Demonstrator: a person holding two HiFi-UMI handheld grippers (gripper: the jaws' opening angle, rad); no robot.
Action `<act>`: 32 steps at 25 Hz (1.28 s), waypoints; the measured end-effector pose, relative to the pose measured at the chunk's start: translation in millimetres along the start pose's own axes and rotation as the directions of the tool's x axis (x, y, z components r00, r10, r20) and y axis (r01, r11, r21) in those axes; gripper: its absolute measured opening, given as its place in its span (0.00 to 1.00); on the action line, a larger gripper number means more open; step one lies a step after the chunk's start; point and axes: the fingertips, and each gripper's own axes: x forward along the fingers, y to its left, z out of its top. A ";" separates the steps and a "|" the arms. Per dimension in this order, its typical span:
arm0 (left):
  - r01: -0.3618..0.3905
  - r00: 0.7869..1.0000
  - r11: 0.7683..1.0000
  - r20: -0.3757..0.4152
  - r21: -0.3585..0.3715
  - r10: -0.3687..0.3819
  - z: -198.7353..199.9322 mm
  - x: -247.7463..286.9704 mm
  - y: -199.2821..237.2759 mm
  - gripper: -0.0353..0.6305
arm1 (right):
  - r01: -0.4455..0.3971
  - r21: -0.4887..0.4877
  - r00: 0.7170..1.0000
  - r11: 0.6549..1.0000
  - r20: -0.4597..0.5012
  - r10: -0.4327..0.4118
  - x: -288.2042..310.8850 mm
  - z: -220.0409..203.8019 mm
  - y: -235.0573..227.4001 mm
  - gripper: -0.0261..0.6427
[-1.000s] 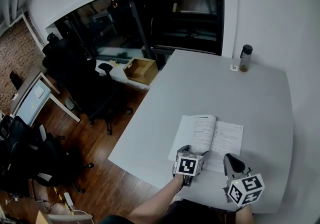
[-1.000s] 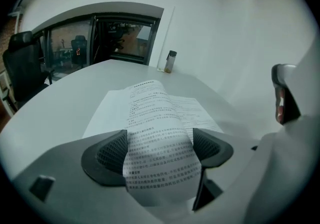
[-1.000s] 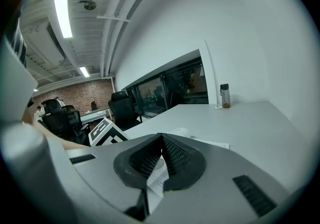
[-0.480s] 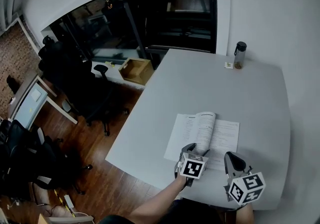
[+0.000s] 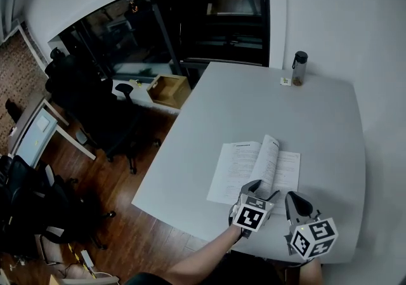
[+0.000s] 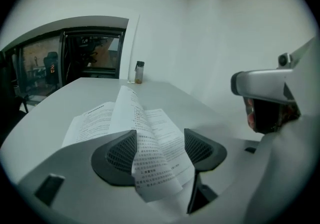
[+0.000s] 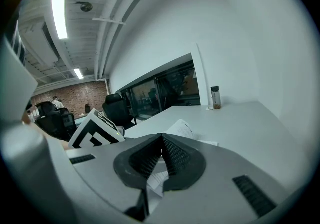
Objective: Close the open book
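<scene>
Paper leaf (image 6: pixel 149 160) of the open book (image 5: pixel 236 166), which lies on the tabletop (image 5: pixel 285 109) ahead of both jaws, curls between the left gripper (image 5: pixel 262 190) jaws. These have just been closing but stand apart, unclamped. The leaf should be pinched firmly, then swept over the spine. The right gripper (image 7: pixel 161 143) jaws are closed and empty.

White book (image 5: pixel 238 166) pages with fine black print, pale grey table (image 5: pixel 317 112), black-and-white square marker on left gripper (image 5: pixel 262 190) cube, reddish-brown wood floor (image 5: pixel 152 214), black office chairs (image 5: pixel 95 109)
</scene>
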 end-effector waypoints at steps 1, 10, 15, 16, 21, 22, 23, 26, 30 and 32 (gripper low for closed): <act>0.021 1.000 1.000 0.012 0.009 -0.021 5.2 -2.3 -7.8 0.51 | 0.005 0.002 1.000 1.000 0.002 -0.005 -1.7 0.2 -0.9 0.04; 0.034 0.996 0.999 0.082 0.013 -0.035 25.5 -19.9 -12.6 0.51 | 0.016 0.013 1.000 1.000 0.013 -0.016 -9.0 1.1 -3.3 0.04; -0.059 0.996 0.998 0.071 -0.017 0.060 11.9 -31.0 28.2 0.51 | -0.009 0.010 1.000 1.000 0.004 0.009 -5.2 -1.7 7.2 0.04; -0.085 0.994 0.996 0.065 -0.021 0.087 7.2 -32.9 38.7 0.51 | -0.016 0.007 1.000 1.000 0.000 0.016 -3.8 -2.4 9.7 0.04; -0.202 0.979 0.973 -0.013 -0.112 0.202 -29.7 -33.6 90.1 0.51 | -0.036 -0.001 0.999 0.999 -0.013 0.036 1.4 -5.1 16.0 0.04; -0.218 0.976 0.966 -0.032 -0.140 0.216 -37.3 -33.3 97.8 0.51 | -0.037 -0.002 0.999 0.999 -0.016 0.037 1.8 -5.7 16.7 0.04; -0.233 0.972 0.959 -0.049 -0.162 0.228 -44.2 -33.8 103.7 0.51 | -0.038 -0.003 0.999 0.999 -0.018 0.038 1.8 -6.4 17.5 0.04; -0.258 0.966 0.944 -0.082 -0.206 0.246 -55.9 -36.3 111.1 0.51 | -0.040 -0.008 0.999 0.999 -0.025 0.040 1.0 -8.5 18.2 0.04; -0.248 0.968 0.940 -0.094 -0.233 0.232 -59.7 -33.0 111.3 0.51 | -0.035 -0.002 0.999 0.999 -0.029 0.035 0.8 -9.9 17.6 0.04; -0.238 0.970 0.942 -0.097 -0.237 0.221 -59.2 -31.9 109.1 0.51 | -0.033 -0.002 0.999 0.999 -0.030 0.033 0.4 -9.9 16.6 0.04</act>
